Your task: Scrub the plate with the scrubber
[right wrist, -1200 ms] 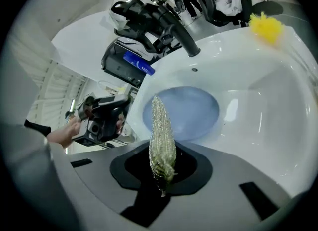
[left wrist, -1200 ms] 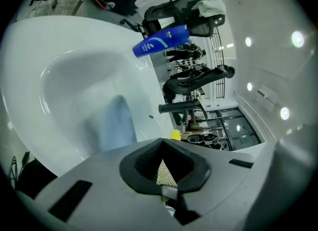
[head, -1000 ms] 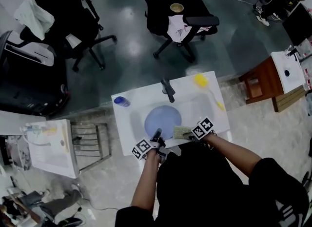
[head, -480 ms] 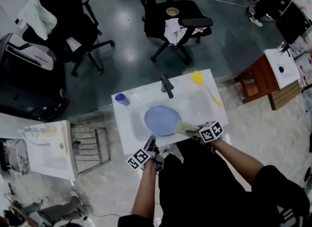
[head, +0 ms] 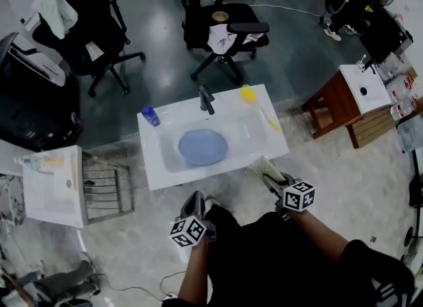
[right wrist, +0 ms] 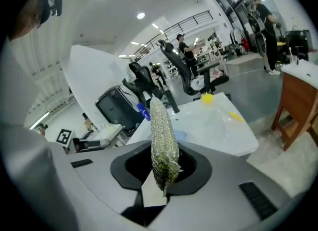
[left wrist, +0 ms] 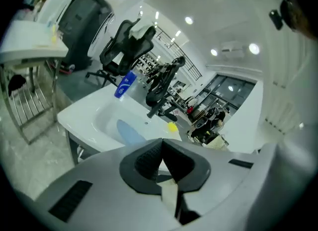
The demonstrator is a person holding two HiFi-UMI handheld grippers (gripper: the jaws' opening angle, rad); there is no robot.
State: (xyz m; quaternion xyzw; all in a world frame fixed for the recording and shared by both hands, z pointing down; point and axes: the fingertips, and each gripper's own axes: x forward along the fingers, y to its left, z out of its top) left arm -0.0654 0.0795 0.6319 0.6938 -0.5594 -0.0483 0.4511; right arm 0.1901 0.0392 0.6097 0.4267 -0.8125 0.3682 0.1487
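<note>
Scrubber (right wrist: 162, 143), a flat mesh pad, stands edge-on, grasped between the clenched jaws of the right gripper (right wrist: 161, 171) and held over the floor just off the near right corner of the sink (head: 153, 170). Left gripper (left wrist: 162, 164): jaws closed pad against pad, held off the sink's near edge and well apart from it. Plate (head: 202, 147), pale blue, lies flat in the basin, left of centre and in front of the faucet (head: 206, 100). A blue bottle (head: 149, 115) stands at the far left corner. A metal rack (head: 106, 187) stands close to the left edge, and a wooden stool (head: 328, 111) stands apart on the right. Pale floor lies open along the near edge.
</note>
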